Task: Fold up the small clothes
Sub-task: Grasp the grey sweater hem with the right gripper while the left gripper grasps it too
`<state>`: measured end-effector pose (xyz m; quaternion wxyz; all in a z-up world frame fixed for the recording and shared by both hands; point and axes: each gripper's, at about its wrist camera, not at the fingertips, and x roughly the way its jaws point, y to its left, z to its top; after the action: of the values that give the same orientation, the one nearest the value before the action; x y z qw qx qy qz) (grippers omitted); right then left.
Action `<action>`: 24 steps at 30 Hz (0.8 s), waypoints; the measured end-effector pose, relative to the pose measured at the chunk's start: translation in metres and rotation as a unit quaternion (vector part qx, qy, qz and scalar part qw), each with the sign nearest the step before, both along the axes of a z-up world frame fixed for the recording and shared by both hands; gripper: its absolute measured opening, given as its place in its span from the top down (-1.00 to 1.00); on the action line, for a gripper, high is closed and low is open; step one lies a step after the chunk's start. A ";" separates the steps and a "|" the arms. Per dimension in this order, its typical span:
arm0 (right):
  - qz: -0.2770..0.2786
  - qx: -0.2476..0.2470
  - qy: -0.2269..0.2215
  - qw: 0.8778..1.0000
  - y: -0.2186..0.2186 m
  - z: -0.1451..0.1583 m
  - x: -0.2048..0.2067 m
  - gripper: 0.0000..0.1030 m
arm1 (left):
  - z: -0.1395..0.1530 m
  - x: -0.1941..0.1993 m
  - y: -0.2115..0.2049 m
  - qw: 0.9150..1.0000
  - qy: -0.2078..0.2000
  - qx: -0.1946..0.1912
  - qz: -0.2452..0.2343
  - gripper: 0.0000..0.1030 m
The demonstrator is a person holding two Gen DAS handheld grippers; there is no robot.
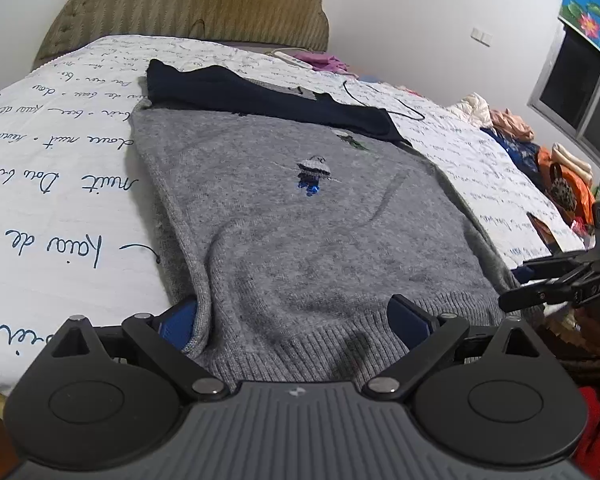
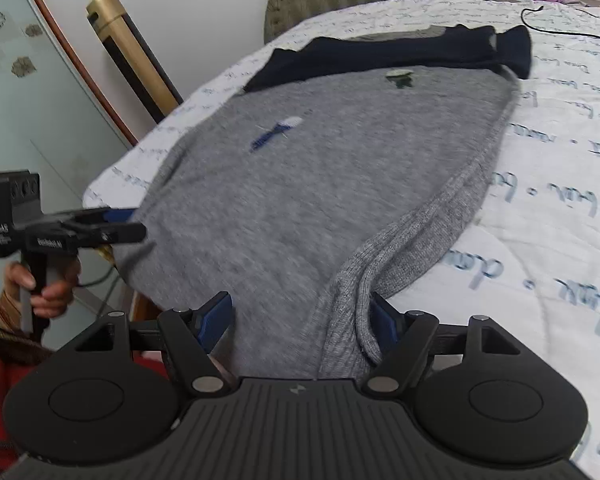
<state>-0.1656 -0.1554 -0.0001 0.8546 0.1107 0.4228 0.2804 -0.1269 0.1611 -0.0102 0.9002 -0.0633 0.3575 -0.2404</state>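
Observation:
A small grey knit sweater (image 1: pixel 300 220) with dark navy shoulders (image 1: pixel 260 96) and small embroidered figures lies spread on the bed; it also shows in the right wrist view (image 2: pixel 320 184). My left gripper (image 1: pixel 292 320) is open, its blue pads on either side of the ribbed hem (image 1: pixel 320 348) at the left bottom corner. My right gripper (image 2: pixel 300 320) is open with the hem's other corner and a folded ribbed side edge (image 2: pixel 356 312) lying between its fingers. Each gripper shows in the other's view, at the hem's far corner (image 1: pixel 556 280) (image 2: pixel 80 232).
The bed has a white cover with script print (image 1: pixel 60 160) and a tan headboard (image 1: pixel 188 4). A black cable (image 1: pixel 380 100), a remote and purple cloth (image 1: pixel 324 60) lie behind the sweater. Piled clothes (image 1: pixel 540 152) sit at the right bedside. A gold-black pole (image 2: pixel 132 56) stands by the bed.

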 end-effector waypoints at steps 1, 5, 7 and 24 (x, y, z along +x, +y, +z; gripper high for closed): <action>-0.001 -0.008 -0.005 1.000 0.004 0.000 0.001 -0.31 | 0.000 -0.001 0.000 1.000 -0.003 -0.001 0.004 -0.74; -0.006 -0.077 -0.035 0.996 0.012 0.003 -0.004 0.39 | 0.002 -0.002 0.002 0.999 -0.013 0.020 0.021 0.08; -0.015 -0.075 -0.036 0.996 0.005 0.005 -0.006 0.62 | 0.004 -0.001 0.008 1.000 -0.007 0.010 0.029 0.60; -0.100 -0.039 -0.090 0.990 -0.015 0.021 0.038 0.72 | 0.046 0.048 0.015 0.996 0.002 -0.080 0.038 0.76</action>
<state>-0.1272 -0.1708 0.0205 0.9166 0.0934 0.3418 0.1853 -0.0793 0.1756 0.0363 0.9000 -0.1491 0.3360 -0.2341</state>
